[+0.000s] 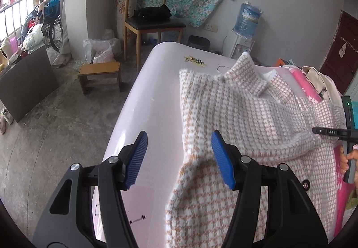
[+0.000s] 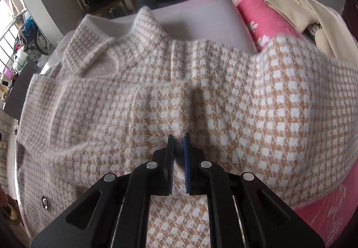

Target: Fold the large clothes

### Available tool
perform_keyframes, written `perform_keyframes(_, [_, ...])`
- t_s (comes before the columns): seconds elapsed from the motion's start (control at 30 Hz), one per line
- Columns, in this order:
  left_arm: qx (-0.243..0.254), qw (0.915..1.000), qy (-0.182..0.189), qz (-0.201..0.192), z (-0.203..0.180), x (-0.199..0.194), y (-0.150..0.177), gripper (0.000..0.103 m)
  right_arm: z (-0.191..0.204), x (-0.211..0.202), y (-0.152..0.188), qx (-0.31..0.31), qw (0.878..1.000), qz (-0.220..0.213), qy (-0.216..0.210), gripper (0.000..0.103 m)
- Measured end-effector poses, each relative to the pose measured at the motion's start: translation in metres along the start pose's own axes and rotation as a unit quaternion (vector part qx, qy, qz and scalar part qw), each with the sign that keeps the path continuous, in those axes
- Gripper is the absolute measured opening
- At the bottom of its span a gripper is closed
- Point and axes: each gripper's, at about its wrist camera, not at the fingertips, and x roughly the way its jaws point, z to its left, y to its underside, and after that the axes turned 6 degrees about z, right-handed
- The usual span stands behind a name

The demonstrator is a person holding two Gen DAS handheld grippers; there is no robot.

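Coat (image 2: 246, 95) folding looked best done with the right gripper (image 2: 178, 147) pinching its fold firmly while the left gripper (image 1: 179, 158), jaws open, took the lower-centre hem.

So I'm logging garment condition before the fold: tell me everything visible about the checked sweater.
The checked sweater is a fuzzy knit in a small tan-and-white houndstooth, with a turned-down collar and a metal snap button. It lies spread and rumpled on the pale pink table, one side draped over a pink blanket. The right gripper pinches a raised fold; the left gripper hovers open over its edge.
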Motion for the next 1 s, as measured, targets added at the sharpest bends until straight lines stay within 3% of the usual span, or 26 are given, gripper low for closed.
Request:
perform_keyframes(0.13, [0.019, 0.9993, 0.031, 0.009, -0.018, 0.028, -0.026, 0.046, 0.003, -0.014, 0.000, -0.001, 1.000, -0.017, 0.005, 0.010])
perform_keyframes(0.2, [0.032, 0.9972, 0.062, 0.024, -0.029, 0.046, -0.039, 0.046, 0.008, -0.030, 0.000, -0.016, 0.998, -0.047, 0.030, 0.016])
perform_keyframes(0.23, [0.037, 0.9962, 0.069, 0.036, -0.034, 0.058, -0.046, 0.046, 0.011, -0.038, -0.001, -0.023, 0.997, -0.063, 0.035, 0.025])
perform_keyframes(0.27, [0.042, 0.9954, 0.071, 0.050, -0.038, 0.071, -0.052, 0.046, 0.014, -0.043, -0.002, -0.029, 0.996, -0.076, 0.029, 0.033])
perform_keyframes(0.33, [0.044, 0.9931, 0.074, 0.079, -0.043, 0.099, -0.063, 0.046, 0.020, -0.049, -0.004, -0.042, 0.995, -0.088, 0.000, 0.036])
perform_keyframes(0.47, [0.021, 0.9924, 0.024, 0.118, -0.032, 0.145, -0.073, 0.044, 0.030, -0.022, -0.009, -0.061, 0.996, -0.054, -0.039, 0.040])
perform_keyframes(0.53, [0.006, 0.9934, 0.030, 0.111, -0.029, 0.146, -0.076, 0.044, 0.027, 0.003, -0.011, -0.055, 0.998, -0.025, -0.028, 0.040])
perform_keyframes(0.57, [0.002, 0.9932, 0.031, 0.112, -0.028, 0.146, -0.077, 0.044, 0.023, 0.005, -0.011, -0.046, 0.998, -0.030, -0.043, 0.041])
perform_keyframes(0.63, [-0.005, 0.9932, 0.029, 0.113, -0.027, 0.145, -0.077, 0.044, 0.020, 0.000, -0.011, -0.028, 0.998, -0.025, -0.049, 0.041])
perform_keyframes(0.73, [-0.002, 0.9958, 0.008, 0.091, -0.027, 0.128, -0.077, 0.044, 0.032, -0.016, -0.011, -0.032, 0.999, -0.036, -0.014, 0.043])
perform_keyframes(0.8, [0.010, 0.9970, 0.018, 0.075, -0.029, 0.113, -0.079, 0.045, 0.045, -0.024, -0.013, -0.046, 0.997, -0.049, -0.029, 0.044])
perform_keyframes(0.9, [0.030, 0.9959, 0.042, 0.075, -0.045, 0.099, -0.072, 0.055, 0.071, -0.016, -0.017, -0.076, 0.995, -0.048, -0.041, 0.052])
perform_keyframes(1.0, [0.070, 0.9916, 0.026, 0.105, -0.066, 0.104, -0.051, 0.063, 0.094, 0.007, -0.012, -0.112, 0.993, -0.026, -0.024, 0.060])
